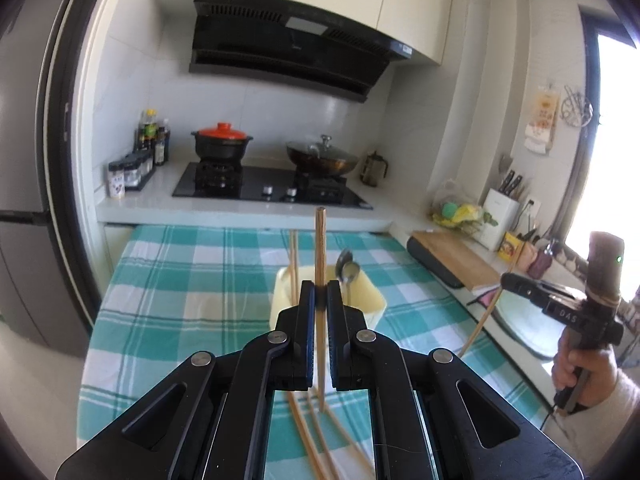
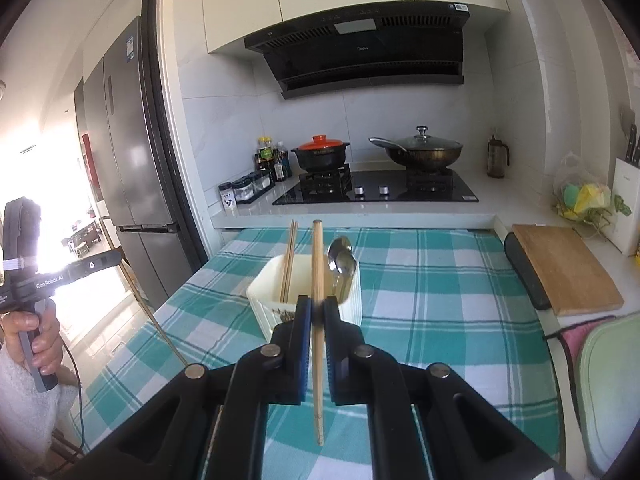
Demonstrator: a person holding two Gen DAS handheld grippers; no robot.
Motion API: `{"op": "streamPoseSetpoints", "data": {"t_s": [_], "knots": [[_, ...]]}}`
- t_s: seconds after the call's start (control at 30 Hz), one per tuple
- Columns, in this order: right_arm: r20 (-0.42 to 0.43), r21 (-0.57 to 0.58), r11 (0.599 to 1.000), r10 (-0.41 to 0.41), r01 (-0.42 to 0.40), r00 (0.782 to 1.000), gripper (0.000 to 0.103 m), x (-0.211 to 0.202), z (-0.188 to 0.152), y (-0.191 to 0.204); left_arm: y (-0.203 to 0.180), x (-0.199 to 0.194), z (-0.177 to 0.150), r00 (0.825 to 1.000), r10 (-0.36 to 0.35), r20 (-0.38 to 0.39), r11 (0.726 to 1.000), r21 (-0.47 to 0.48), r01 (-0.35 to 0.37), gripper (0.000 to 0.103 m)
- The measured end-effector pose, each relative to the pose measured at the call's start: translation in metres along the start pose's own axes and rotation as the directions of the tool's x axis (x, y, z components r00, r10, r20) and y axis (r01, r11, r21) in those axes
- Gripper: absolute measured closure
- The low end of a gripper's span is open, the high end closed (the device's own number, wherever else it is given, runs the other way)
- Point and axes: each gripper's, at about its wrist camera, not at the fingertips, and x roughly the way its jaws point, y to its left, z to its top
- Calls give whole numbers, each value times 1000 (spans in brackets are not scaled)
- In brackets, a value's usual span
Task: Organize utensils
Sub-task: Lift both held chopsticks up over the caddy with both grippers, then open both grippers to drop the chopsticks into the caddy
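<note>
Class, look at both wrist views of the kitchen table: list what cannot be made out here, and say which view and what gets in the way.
- Left wrist view: the loose chopsticks on the tablecloth run under the left gripper, so their count is unclear.
- Both views: the holder walls hide the spoons' handles.
- Right wrist view: the window glare at the left washes out that room.
- Right wrist view: the printing on the holder is too small, partly behind the right gripper.

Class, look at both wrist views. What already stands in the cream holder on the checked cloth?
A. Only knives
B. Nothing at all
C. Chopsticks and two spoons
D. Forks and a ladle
C: in the right wrist view the holder contains a pair of chopsticks at its left and two metal spoons at its right, bowls up.
</note>
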Motion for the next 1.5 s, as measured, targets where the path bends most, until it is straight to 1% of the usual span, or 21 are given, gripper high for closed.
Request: {"op": "streamPoseSetpoints", "data": {"t_s": [0.1, 0.13, 0.23, 0.3, 0.4, 0.47, 0.57, 0.67, 0.7, 0.8, 0.93, 1.03, 1.17, 1.23, 1.27, 1.33, 1.37, 1.4, 1.43, 1.47, 1.5], "knots": [[47, -48, 999, 1, 1, 999, 96, 11, 31, 11, -12, 2, 32, 997, 1, 83, 999, 32, -4, 99], [67, -61, 998, -2, 6, 998, 96, 15, 41, 15, -15, 5, 40, 995, 1, 101, 999, 40, -5, 99], [133, -82, 996, -5, 16, 991, 96, 30, 70, 24, -18, 28, 61, 991, 13, 136, 1000, 23, -16, 99], [180, -95, 995, -12, 29, 984, 96, 42, 85, 30, -17, 50, 69, 989, 38, 144, 999, 7, -40, 99], [216, -93, 995, -7, 28, 976, 96, 70, 96, 32, -8, 92, 72, 994, 65, 93, 998, -19, -63, 99], [195, -68, 998, 10, 3, 981, 96, 94, 96, 29, -1, 120, 67, 997, 71, 29, 997, -33, -70, 99], [116, -8, 999, 41, -40, 992, 96, 135, 88, 20, 8, 157, 56, 993, 81, -81, 995, -43, -85, 99], [-11, 46, 997, 66, -65, 998, 96, 181, 72, 10, 14, 189, 42, 976, 94, -194, 995, -27, -101, 99], [-53, 58, 996, 73, -70, 996, 96, 195, 67, 8, 17, 198, 36, 969, 91, -228, 995, -26, -99, 99], [-153, 93, 993, 85, -71, 985, 96, 228, 52, 1, 18, 217, 23, 951, 95, -294, 995, -14, -103, 100], [-228, 136, 988, 105, -75, 968, 96, 259, 42, -5, 18, 234, 14, 935, 103, -340, 994, -6, -112, 99], [-266, 138, 988, 108, -73, 958, 96, 276, 39, -3, 19, 245, 8, 924, 104, -367, 993, -10, -116, 99], [-277, 132, 988, 111, -77, 954, 96, 286, 37, 3, 18, 251, 2, 921, 111, -373, 993, -6, -122, 99], [-299, 134, 985, 141, -105, 944, 93, 292, 35, 7, 17, 251, 0, 920, 113, -376, 992, -5, -124, 98], [-304, 141, 983, 155, -117, 940, 93, 293, 34, 8, 18, 250, -1, 917, 114, -382, 992, -13, -129, 96], [-289, 159, 979, 166, -123, 943, 86, 284, 33, 5, 24, 240, -4, 915, 89, -392, 992, -50, -118, 83], [-274, 162, 979, 164, -122, 948, 78, 275, 33, 4, 28, 231, -5, 917, 83, -389, 991, -63, -116, 71], [-257, 150, 982, 151, -115, 955, 72, 262, 32, 3, 32, 220, -7, 921, 86, -381, 991, -65, -119, 63], [-241, 126, 986, 138, -110, 961, 71, 248, 31, 3, 35, 206, -11, 923, 94, -373, 990, -59, -124, 59], [-226, 94, 990, 127, -108, 966, 69, 231, 27, 4, 39, 190, -17, 923, 103, -370, 990, -49, -130, 50], [-221, 59, 993, 110, -99, 969, 61, 214, 21, 4, 43, 175, -26, 923, 112, -369, 990, -37, -135, 39]]}}
